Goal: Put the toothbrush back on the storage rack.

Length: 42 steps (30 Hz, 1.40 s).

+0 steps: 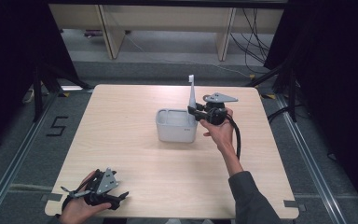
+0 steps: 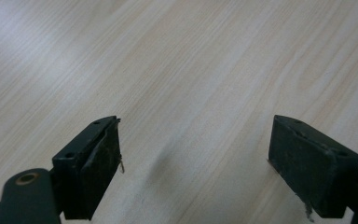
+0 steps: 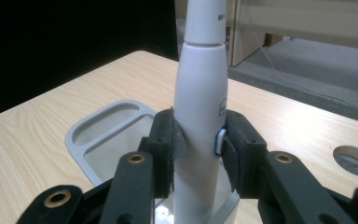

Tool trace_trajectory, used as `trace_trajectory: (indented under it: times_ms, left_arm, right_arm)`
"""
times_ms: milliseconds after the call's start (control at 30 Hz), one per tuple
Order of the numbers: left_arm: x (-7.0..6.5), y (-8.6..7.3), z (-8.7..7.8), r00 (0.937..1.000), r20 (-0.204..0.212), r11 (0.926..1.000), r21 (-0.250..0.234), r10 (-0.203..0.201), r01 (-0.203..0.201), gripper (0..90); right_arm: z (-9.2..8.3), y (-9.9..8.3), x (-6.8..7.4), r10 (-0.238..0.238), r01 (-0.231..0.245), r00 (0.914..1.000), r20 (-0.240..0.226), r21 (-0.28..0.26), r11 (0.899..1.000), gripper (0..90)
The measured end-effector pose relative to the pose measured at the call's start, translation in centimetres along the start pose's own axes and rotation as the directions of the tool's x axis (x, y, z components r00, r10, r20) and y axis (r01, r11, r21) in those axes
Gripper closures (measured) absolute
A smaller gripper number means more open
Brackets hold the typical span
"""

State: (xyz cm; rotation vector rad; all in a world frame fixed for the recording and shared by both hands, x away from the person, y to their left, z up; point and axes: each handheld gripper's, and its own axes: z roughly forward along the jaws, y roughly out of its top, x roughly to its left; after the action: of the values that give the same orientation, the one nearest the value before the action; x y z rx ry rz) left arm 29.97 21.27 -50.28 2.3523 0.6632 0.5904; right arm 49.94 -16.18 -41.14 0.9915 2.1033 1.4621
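Observation:
A white electric toothbrush [image 1: 191, 95] stands upright over the right end of a pale grey holder box [image 1: 177, 125] at the table's middle. My right gripper [image 1: 196, 113] is shut on its handle. In the right gripper view both black pads clamp the white toothbrush handle [image 3: 200, 112], with the grey holder [image 3: 105, 135] below and to the left. My left gripper [image 1: 121, 198] rests near the front left corner of the table. In the left gripper view my left gripper [image 2: 193, 154] stands open, with nothing but bare wood between its jaws.
The light wooden table [image 1: 121, 121] has a round cable hole [image 3: 356, 161] seen past the right gripper. Dark curtains flank the table. Desk legs and cables stand on the floor beyond its far edge.

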Motion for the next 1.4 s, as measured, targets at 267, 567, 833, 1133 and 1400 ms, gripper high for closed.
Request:
trace_trajectory:
  times_ms: [267, 567, 833, 1133, 1400]
  left_arm:
    - [0.0, 0.0, 0.0, 1.0000, 0.001, 1.0000, 0.000, -0.001, 0.001, 16.3]
    - [0.0, 0.0, 0.0, 1.0000, 0.003, 1.0000, -0.001, -0.002, 0.002, 16.3]
    - [0.0, 0.0, 0.0, 1.0000, 0.003, 1.0000, 0.000, 0.001, -0.001, 16.3]
    - [0.0, 0.0, 0.1, 1.0000, 0.003, 1.0000, 0.002, 0.001, -0.001, 16.3]
    - [0.0, 0.0, 0.1, 1.0000, 0.004, 1.0000, 0.002, 0.001, -0.001, 16.3]
  right_arm:
    - [0.2, -0.6, -0.1, -0.008, 0.008, 0.9998, 0.018, 0.008, 1.000, 66.4]
    - [0.5, -1.3, 0.0, 0.016, -0.016, 0.9999, 0.006, 0.047, 0.999, 66.4]
    - [0.6, -1.6, -0.1, 0.000, -0.001, 0.9998, 0.018, 0.064, 0.998, 66.5]
    - [0.6, -1.5, 0.1, 0.012, -0.013, 0.9997, 0.020, 0.056, 0.998, 67.1]
    - [-0.1, -1.4, 0.1, 0.040, -0.041, 0.9991, 0.011, 0.024, 0.999, 42.4]
